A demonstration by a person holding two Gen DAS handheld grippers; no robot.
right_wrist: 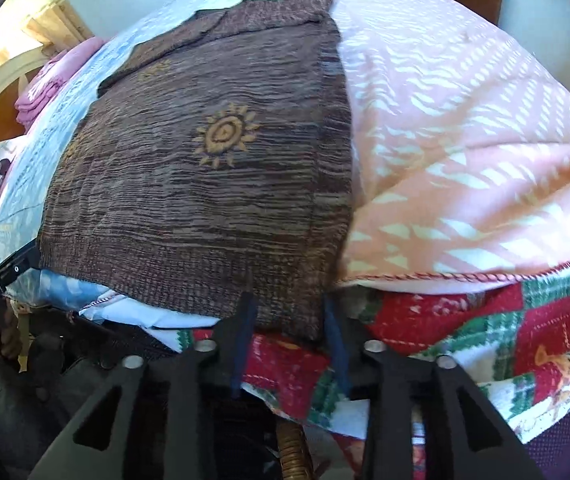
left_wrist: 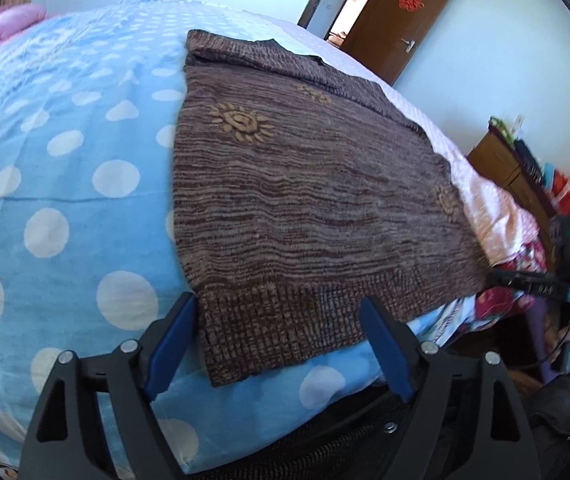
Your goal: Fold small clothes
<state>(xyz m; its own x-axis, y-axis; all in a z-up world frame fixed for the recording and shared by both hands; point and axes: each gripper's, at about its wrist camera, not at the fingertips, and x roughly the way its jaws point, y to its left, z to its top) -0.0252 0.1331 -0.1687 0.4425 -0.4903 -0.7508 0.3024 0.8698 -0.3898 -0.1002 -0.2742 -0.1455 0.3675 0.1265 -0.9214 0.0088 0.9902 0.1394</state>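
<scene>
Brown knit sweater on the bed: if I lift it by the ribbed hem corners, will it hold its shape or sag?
The brown knit sweater lies flat and follows the bedding, so it will likely sag between the two held corners. Its knit looks thick, so probably heavier than a thin shirt. The ribbed hem should grip well rather than slip.

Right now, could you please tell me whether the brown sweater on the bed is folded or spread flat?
Partly folded: the brown sweater lies flat, with its sleeves tucked in and straight side edges.

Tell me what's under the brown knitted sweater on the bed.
The brown knitted sweater lies on a blue polka-dot sheet, its far side over a pink patterned blanket. Where they meet beneath it is covered.
</scene>
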